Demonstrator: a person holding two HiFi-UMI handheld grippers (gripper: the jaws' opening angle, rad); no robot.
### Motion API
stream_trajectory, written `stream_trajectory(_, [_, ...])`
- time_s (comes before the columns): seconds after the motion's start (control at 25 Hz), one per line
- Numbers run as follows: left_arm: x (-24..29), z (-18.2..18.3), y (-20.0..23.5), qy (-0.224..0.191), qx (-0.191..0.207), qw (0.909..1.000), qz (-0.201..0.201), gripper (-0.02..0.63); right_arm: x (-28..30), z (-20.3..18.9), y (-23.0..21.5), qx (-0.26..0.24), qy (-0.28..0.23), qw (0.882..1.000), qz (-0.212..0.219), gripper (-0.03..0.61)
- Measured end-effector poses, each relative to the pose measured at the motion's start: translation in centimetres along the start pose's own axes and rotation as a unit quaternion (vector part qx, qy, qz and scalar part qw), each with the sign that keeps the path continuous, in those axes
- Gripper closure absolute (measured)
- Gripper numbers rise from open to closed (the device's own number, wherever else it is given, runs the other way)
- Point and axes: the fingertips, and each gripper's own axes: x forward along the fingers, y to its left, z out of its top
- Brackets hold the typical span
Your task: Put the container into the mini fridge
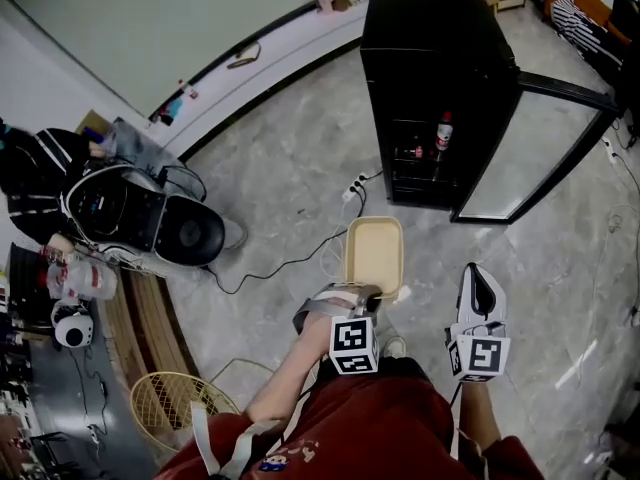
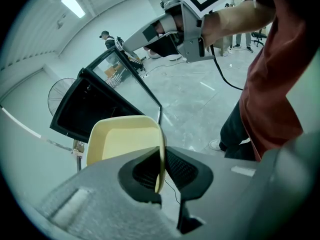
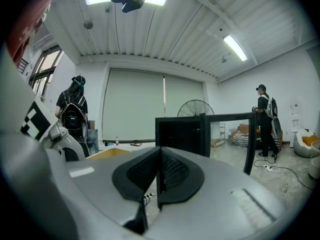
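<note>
Left gripper view: container point(image 2: 125, 141) wall tight between the jaws.

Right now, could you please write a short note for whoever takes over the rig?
Left gripper: shut on the rim of the pale yellow rectangular plastic container, held above the floor.
Right gripper: shut, empty.
Black mini fridge: ahead on the floor, its glass door swung open; a bottle stands inside.
Done: container is in the grip, door is open.
Left: bring the container to the fridge, set it inside, let go.
</note>
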Motion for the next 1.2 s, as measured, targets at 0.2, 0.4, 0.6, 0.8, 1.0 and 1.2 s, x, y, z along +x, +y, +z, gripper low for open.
stream_trajectory(0.2, [1.2, 1.6, 2.1, -0.007, 0.013, 0.9999, -0.004, 0.583, 1.1, -0.4, -2.2, 0.006, 0.002, 1.0, -0.014, 0.577])
stream_trajectory(0.4, [4.4, 2.5, 3.3, -0.015, 0.03, 0.9994, -0.009, 0.583, 2.1, -1.9, -4.5, 0.011, -0.003, 0.999, -0.034, 0.577])
stream_trajectory(0.6, [7.2, 3.7, 5.2, -0.033, 0.044, 0.9985, -0.003, 0.583, 3.6, -2.5, -6.5, 0.001, -0.009, 0.999, -0.049, 0.577])
stream_trajectory(0.8, [8.0, 3.5, 10.9, -0.029, 0.054, 0.9981, -0.009, 0.583, 9.0, 0.4, -8.3, -0.015, -0.009, 0.998, -0.057, 0.577])
stream_trajectory(1.0, [10.1, 2.3, 17.2, -0.035, 0.05, 0.9978, -0.027, 0.583, 16.4, 1.1, -9.1, -0.008, 0.012, 0.998, -0.06, 0.577])
stream_trajectory(1.2, [12.8, 2.3, 19.2, -0.042, 0.047, 0.9974, -0.036, 0.583, 19.8, 0.5, -9.3, -0.016, 0.014, 0.999, -0.047, 0.577])
